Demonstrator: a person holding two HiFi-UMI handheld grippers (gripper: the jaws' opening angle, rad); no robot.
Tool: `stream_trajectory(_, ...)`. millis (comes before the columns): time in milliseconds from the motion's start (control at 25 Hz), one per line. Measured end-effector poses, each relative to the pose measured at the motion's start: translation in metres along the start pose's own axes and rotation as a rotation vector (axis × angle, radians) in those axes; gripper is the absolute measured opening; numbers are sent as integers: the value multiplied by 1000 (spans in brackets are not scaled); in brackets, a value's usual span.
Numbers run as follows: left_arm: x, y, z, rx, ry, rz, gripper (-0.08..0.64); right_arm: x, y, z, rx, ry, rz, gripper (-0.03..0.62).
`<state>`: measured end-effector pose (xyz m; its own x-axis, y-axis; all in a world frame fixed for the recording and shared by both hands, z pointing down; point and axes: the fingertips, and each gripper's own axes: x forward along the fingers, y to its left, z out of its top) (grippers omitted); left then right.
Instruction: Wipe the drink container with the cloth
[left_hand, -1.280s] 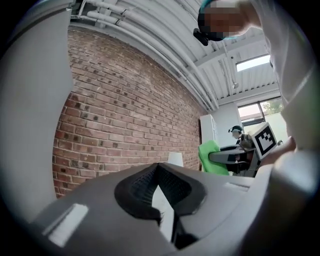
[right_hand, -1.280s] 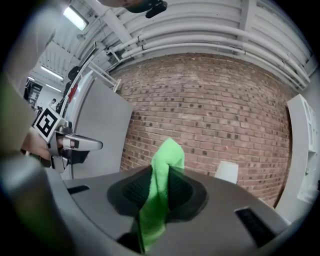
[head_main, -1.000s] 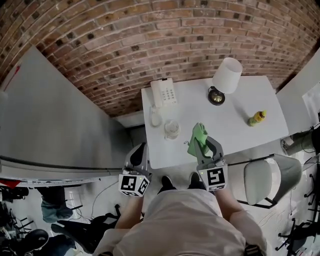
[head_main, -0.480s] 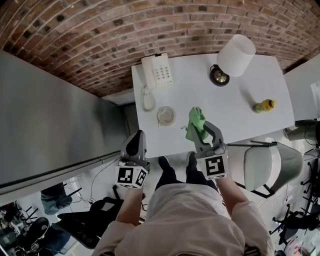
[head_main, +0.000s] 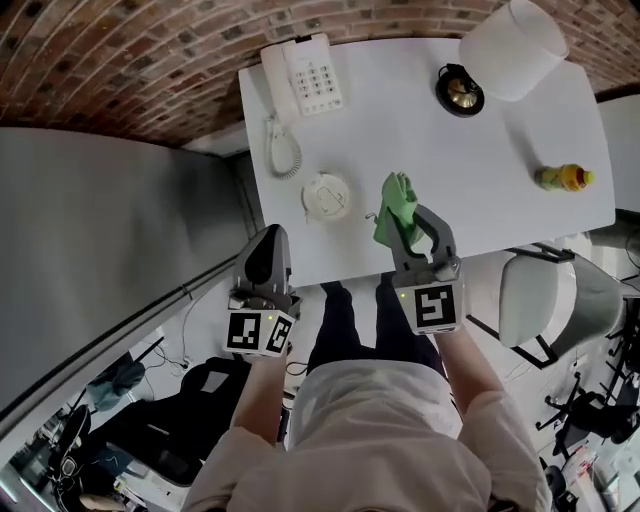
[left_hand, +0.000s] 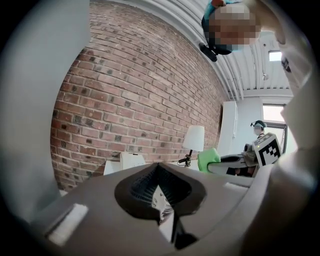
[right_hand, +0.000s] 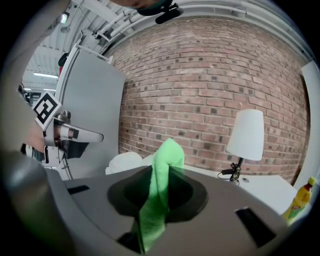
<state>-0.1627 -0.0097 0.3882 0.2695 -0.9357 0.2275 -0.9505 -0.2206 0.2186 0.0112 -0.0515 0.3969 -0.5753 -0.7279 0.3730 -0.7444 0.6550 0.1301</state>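
Cloth (head_main: 395, 208), bright green, is pinched between the closed jaws of my right gripper (head_main: 417, 228) at the centre of the head view. Its bunched top pokes out over the near edge of the white table (head_main: 400, 120). In the right gripper view I see the fabric running up through the jaw gap.

My left gripper (head_main: 268, 256) hangs lower left of centre, off the table's edge, with its jaws drawn together and nothing between them.

The drink container (head_main: 563, 178), a yellow bottle, sits at the right side of the tabletop, well apart from the cloth.

A white desk phone (head_main: 303, 78) occupies the upper left of the table and a lamp (head_main: 510, 40) the upper right. A round white object (head_main: 326, 196) lies just left of the cloth.
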Motion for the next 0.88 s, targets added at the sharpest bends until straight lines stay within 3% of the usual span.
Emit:
stream_trajectory(400, 16, -2, -27, 12, 38, -19, 9, 49, 0, -54, 63, -9, -4, 66)
stream_trajectory(560, 19, -6, -25, 26, 34, -36, 9, 67, 2, -69, 140, -11, 3, 66)
stream_trajectory(720, 24, -8, -25, 36, 33, -51, 9, 86, 6, -85, 226, 18, 11, 66)
stream_trajectory(880, 28, -9, -25, 40, 34, -58, 9, 102, 17, -103, 246, 64, 21, 66)
